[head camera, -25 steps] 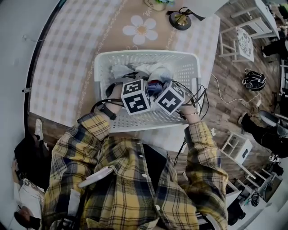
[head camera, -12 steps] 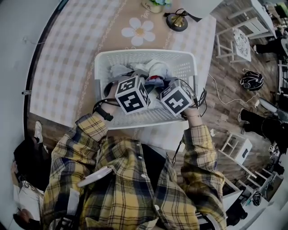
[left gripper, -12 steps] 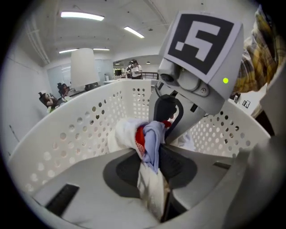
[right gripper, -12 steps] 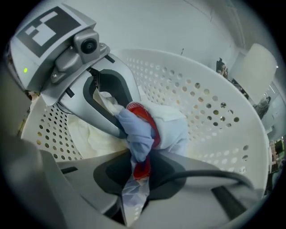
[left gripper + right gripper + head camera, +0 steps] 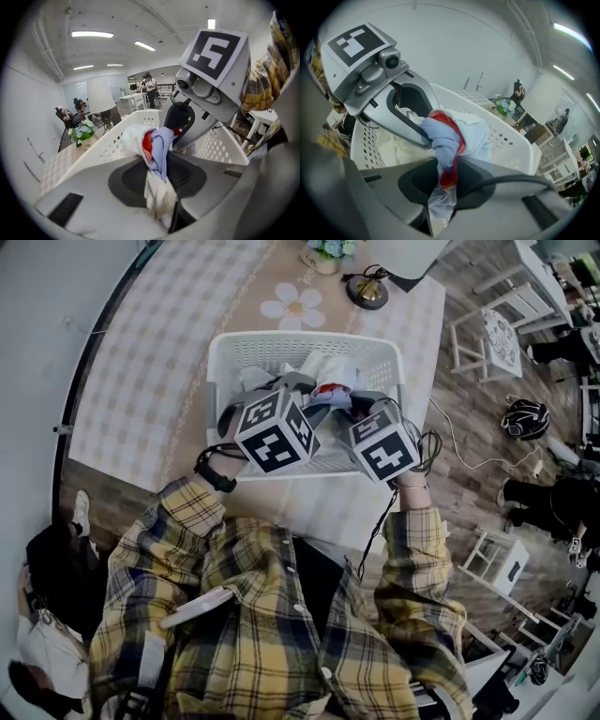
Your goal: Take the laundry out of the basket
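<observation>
Both of my grippers are clamped on the same bunch of laundry (image 5: 457, 136). My left gripper (image 5: 158, 159) has just been closing its jaws, and the cloth is now pinched tight between them, with a crumpled white tail hanging down through the gap. My right gripper (image 5: 443, 171) has just been closing too. It bites the bunch from the other side, with thin, pale cloth trailing down between its jaws.

The bunch is a twisted knot of several fabrics. A soft, pale blue piece is folded over at the front, and a red strip with a small white pattern along its edge is wrapped round it. Behind and above them is looser white cloth. It is wrinkled and gathered where the jaws squeeze it, and it puffs out above them.

From the head view the bunch sits inside the outline of the white basket (image 5: 309, 337), between the two jaw tips, which point at each other across it. The basket has perforated walls and stands on a table (image 5: 141, 381) covered with a checked cloth. More cream-white cloth lies lower down in the basket, beneath my right gripper's side of the bunch.
</observation>
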`<state>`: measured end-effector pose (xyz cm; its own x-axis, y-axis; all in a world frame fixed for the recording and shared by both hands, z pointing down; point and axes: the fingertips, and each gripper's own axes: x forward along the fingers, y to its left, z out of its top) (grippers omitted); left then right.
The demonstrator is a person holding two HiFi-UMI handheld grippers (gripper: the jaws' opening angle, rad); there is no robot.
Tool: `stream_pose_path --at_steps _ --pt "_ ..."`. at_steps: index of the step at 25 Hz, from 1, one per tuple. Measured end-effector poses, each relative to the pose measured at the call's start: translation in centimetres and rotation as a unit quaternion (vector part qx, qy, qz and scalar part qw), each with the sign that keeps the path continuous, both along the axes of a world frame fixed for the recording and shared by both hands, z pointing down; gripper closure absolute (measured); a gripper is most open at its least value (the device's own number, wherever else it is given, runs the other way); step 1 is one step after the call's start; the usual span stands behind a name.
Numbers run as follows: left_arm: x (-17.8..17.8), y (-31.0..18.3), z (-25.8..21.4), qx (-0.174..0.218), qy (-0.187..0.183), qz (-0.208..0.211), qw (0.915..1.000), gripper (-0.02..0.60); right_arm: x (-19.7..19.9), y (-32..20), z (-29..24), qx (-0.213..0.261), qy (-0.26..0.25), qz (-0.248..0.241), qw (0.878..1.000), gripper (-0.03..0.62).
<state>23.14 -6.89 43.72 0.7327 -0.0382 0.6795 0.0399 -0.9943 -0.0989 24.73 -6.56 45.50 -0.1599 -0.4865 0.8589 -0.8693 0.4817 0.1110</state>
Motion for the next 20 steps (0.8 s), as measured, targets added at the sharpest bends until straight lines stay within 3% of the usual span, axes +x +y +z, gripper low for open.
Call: stream_pose_path --at_steps 8,20 --pt "-1.6 1.4 -4.1 0.042 0.022 -0.056 0.9973 0.454 -1.5 1.1 -4.3 0.069 -0.012 -0.016 0.997 0.479" --pt "-5.6 1.6 -10.9 0.087 0.077 -0.129 0.9849 0.459 -5.4 0.8 -11.0 0.149 -0.015 -0.063 0.987 0.480"
